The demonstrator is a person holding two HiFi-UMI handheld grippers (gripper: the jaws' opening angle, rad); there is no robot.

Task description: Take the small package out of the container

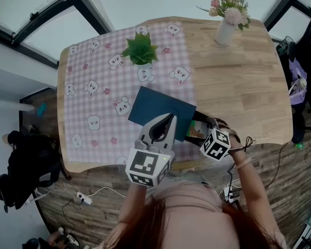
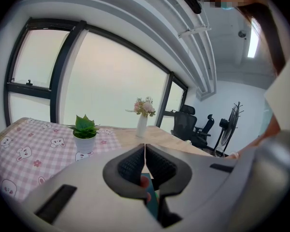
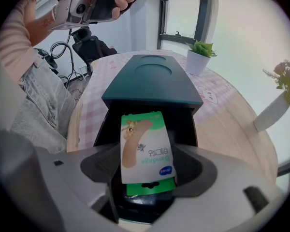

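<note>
A dark teal container (image 1: 158,110) lies on the table near its front edge, its open end toward me; the right gripper view shows that dark opening (image 3: 152,81). The small package (image 3: 145,146), a white and green bandage pack, lies flat between the pads of my right gripper (image 3: 147,166), just outside the opening, and the pads touch its two side edges. In the head view the right gripper (image 1: 203,129) is at the container's right end with the package (image 1: 197,130) beside it. My left gripper (image 1: 164,124) hovers above the container, shut with nothing in it (image 2: 145,162).
A potted green plant (image 1: 141,51) stands on the pink checked cloth (image 1: 93,97) beyond the container. A white vase of flowers (image 1: 227,21) is at the far right of the wooden table (image 1: 243,87). Cables lie on the floor below.
</note>
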